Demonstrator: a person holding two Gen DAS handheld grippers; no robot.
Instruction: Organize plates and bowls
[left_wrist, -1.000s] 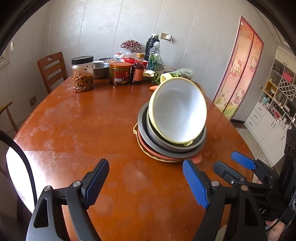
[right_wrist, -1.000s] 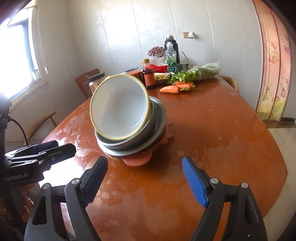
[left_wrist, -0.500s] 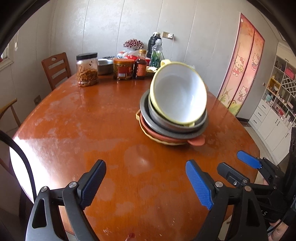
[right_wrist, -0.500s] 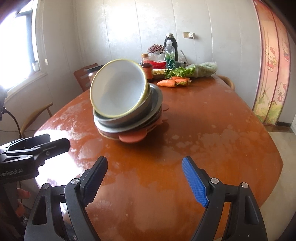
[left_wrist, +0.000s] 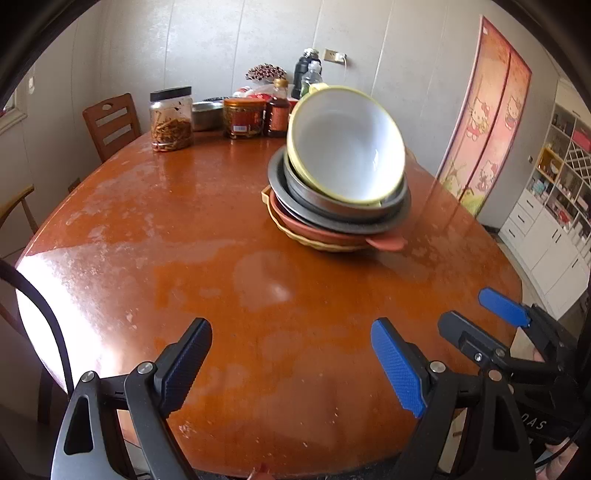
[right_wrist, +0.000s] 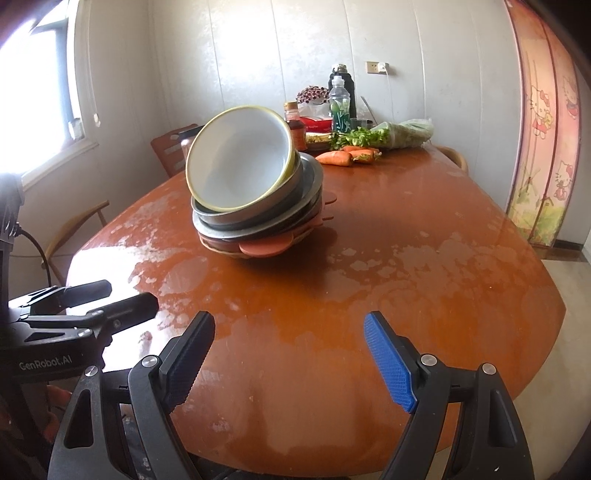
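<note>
A white bowl with a yellow rim leans tilted on top of a stack: a grey metal bowl, a grey plate, an orange-brown plate with a tab handle and a yellowish plate at the bottom. The stack also shows in the right wrist view, with the white bowl on top and the orange plate low. My left gripper is open and empty, near the table's front edge, well short of the stack. My right gripper is open and empty, likewise short of it.
The brown wooden table bears jars, a metal pot and bottles at its far end. Carrots and bagged greens lie at the far side. Wooden chairs stand at the left.
Both grippers have drawn back from the stack towards the table's near edge, so the stack looks further off. Both stay open. The stack has not moved.
</note>
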